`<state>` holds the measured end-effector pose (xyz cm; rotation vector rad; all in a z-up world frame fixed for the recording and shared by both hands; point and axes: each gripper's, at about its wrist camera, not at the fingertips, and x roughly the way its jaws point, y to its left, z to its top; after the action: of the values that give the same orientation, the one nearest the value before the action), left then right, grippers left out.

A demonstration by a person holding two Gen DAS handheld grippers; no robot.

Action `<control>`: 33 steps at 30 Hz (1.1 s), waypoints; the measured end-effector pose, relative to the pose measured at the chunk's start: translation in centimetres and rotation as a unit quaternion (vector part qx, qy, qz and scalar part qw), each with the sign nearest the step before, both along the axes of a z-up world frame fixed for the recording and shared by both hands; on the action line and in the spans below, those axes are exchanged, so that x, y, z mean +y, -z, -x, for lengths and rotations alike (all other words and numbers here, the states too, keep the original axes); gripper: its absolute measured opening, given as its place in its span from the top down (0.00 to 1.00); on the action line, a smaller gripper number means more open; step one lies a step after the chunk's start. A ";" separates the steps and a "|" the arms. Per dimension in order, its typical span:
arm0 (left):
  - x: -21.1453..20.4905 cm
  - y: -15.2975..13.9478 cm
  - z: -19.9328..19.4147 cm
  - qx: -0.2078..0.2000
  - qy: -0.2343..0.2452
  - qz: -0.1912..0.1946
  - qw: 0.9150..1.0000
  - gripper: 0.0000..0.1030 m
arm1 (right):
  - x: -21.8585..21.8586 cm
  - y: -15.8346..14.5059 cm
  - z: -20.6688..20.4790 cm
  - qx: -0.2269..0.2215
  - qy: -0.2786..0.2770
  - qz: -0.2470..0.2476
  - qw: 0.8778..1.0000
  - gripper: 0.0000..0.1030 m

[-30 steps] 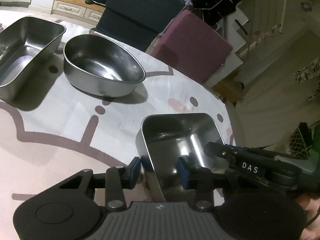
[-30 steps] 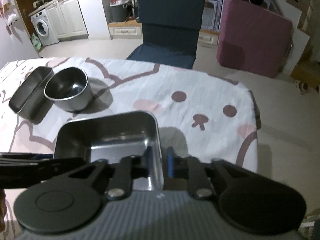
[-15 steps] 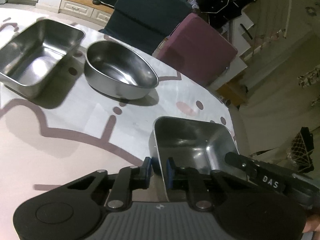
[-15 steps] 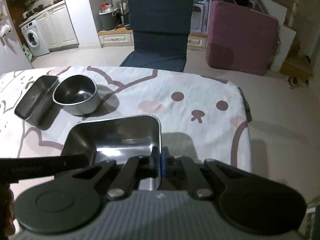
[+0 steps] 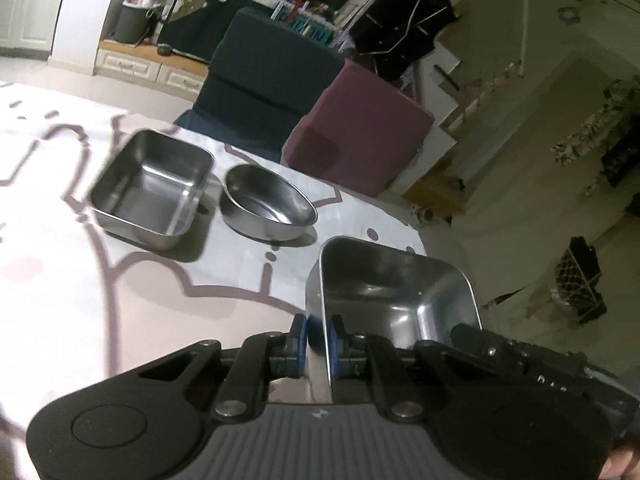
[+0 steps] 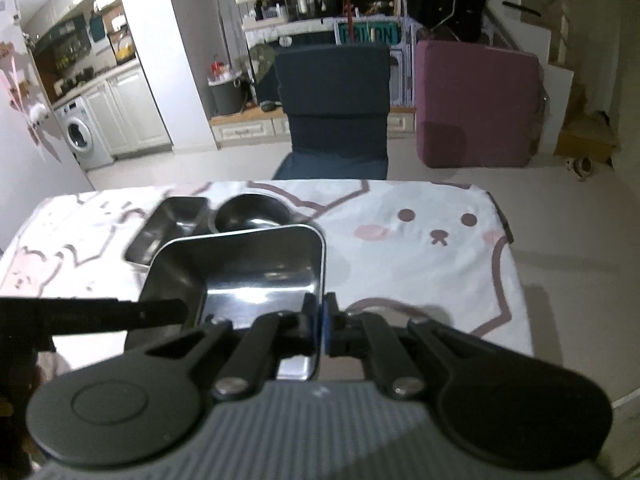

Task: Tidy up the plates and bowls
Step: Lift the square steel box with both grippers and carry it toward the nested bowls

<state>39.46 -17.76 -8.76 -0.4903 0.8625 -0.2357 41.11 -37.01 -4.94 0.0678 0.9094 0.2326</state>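
Tray (image 5: 394, 292) of shiny steel, rectangular and deep, sits nearest you, held between your two tools and lifted clear of the surface (image 5: 120, 304). Your left tool (image 5: 317, 342) is closed on the tray's left wall, one blue pad inside and one outside. Your right tool (image 6: 319, 322) is closed on the opposite wall (image 6: 320, 280), its pads pinching the thin rim. In the right wrist view the left tool appears as a dark bar reaching in from the left edge to the tray's far side. In the left wrist view the right tool shows as a black arm at the tray's right corner, with white letters on it.

Beyond the tray, a cloth with pink cartoon animal faces covers the surface. Further along it stands a round steel bowl (image 5: 268, 210), and just beside it to the left a second rectangular steel tray (image 5: 154, 188). Both rest on the cloth, well apart from the held tray. Whether bowl and second tray touch cannot be told.

Past the far edge of the surface stands a dark blue chair (image 6: 334, 100), with a purple cushion block (image 6: 476, 104) to its right. Furthest back on the left are white cabinets and a washing machine (image 6: 80, 140).
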 end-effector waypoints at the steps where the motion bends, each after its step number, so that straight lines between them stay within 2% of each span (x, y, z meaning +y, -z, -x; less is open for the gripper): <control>1: 0.4 -0.3 0.6 -0.003 0.003 -0.003 1.000 0.89 | 0.6 -0.3 0.9 -0.003 0.003 -0.003 1.000 0.96; 4: 1.8 -1.1 3.1 -0.011 0.018 -0.016 1.000 0.89 | 2.1 -1.0 3.6 -0.012 0.011 -0.008 1.000 0.96; 9: 3.7 -0.7 6.9 -0.004 0.042 -0.027 0.999 0.88 | 4.6 -1.4 8.3 -0.012 0.022 -0.014 1.000 0.96; 20: 6.8 2.6 12.6 0.032 0.071 -0.029 0.997 0.89 | 7.9 0.7 15.7 0.042 0.037 -0.006 0.998 0.95; 26: 8.2 5.0 13.8 0.061 0.067 -0.030 0.995 0.89 | 9.8 2.4 17.3 0.075 0.034 0.012 0.997 0.94; 33: 9.7 6.7 13.4 0.091 0.052 -0.027 0.994 0.89 | 12.2 3.9 17.6 0.104 0.023 0.029 0.994 0.94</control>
<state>26.07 -8.10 -15.44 -0.4220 1.0709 -0.2651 23.47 -24.85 -8.82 0.0586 1.1201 0.1582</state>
